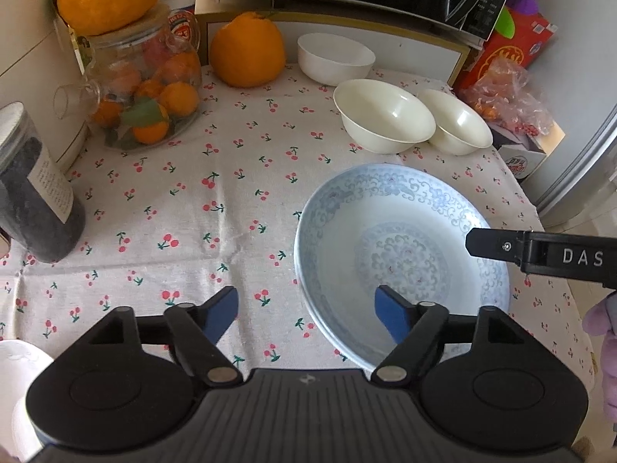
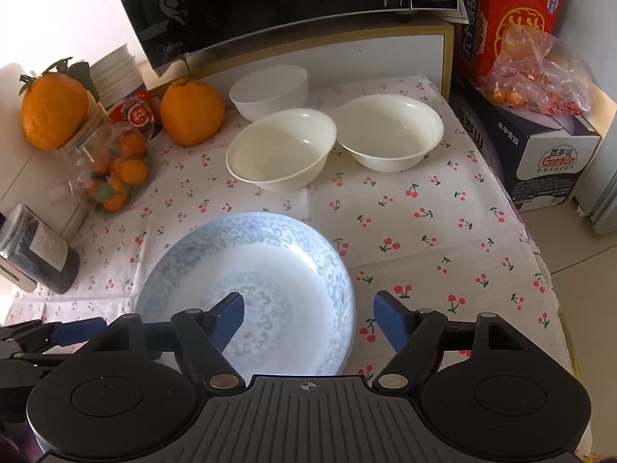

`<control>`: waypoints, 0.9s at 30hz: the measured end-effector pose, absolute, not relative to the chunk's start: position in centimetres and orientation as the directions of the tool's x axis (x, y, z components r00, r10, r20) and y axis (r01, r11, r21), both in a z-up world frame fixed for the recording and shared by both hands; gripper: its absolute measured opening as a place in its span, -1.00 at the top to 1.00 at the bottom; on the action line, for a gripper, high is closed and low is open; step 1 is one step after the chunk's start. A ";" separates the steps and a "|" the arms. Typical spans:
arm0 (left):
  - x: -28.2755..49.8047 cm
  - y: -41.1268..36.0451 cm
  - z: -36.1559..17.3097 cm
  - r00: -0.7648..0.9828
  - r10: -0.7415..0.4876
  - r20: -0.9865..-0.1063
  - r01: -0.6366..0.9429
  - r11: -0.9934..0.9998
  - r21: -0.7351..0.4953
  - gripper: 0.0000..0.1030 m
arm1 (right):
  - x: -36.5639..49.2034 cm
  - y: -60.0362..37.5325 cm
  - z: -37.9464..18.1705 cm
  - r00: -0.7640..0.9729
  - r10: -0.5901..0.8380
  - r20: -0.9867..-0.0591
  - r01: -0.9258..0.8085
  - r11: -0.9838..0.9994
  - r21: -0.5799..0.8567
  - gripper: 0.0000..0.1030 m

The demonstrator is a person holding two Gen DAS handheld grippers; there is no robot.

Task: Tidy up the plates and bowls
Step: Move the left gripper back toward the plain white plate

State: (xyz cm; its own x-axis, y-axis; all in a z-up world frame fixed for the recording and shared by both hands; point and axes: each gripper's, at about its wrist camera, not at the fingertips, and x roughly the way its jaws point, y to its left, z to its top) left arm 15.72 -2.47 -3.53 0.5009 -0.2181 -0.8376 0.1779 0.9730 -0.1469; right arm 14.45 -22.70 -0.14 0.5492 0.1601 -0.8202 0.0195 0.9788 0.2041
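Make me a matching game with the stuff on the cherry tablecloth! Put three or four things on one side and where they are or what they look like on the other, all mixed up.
Things:
1. Blue-patterned plate
2. Big orange
3. Glass jar
4. Two cream bowls

Descriptions:
A. Side by side behind the plate
B. Full of small oranges, with another big orange on its lid
C. Nearest the grippers, nothing in it
D. Alone on the cloth, left of the white bowl at the back

Pairs: 1-C, 2-D, 3-B, 4-A
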 end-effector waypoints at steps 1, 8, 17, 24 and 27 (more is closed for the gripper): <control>15.7 -2.4 -3.5 0.503 -0.216 -0.837 0.177 0.974 -0.145 -0.56 | 14.4 -22.6 0.0 0.550 0.164 -0.819 0.019 0.978 0.208 -0.52; 14.9 -1.1 -3.0 0.517 -0.205 -0.831 0.177 0.975 -0.131 -0.72 | 13.7 -21.7 0.7 0.564 0.193 -0.803 -0.004 0.973 0.231 -0.66; 13.9 1.3 -2.6 0.530 -0.185 -0.828 0.168 0.979 -0.111 -0.80 | 12.8 -19.7 1.2 0.554 0.247 -0.795 -0.055 0.964 0.262 -0.70; 13.3 3.9 -2.5 0.532 -0.168 -0.830 0.148 0.983 -0.104 -0.81 | 12.1 -17.6 1.6 0.539 0.296 -0.789 -0.102 0.952 0.288 -0.70; 13.0 5.2 -2.5 0.530 -0.157 -0.833 0.139 0.985 -0.098 -0.81 | 11.8 -16.5 1.7 0.529 0.321 -0.786 -0.127 0.945 0.300 -0.70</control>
State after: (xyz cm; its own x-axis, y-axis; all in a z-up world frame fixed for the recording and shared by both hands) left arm 13.00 5.17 -2.51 0.5301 -0.1572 -0.8332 0.1389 0.9855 -0.0976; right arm 11.80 -16.50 1.74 0.5285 0.3210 -0.7859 -0.1273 0.9453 0.3005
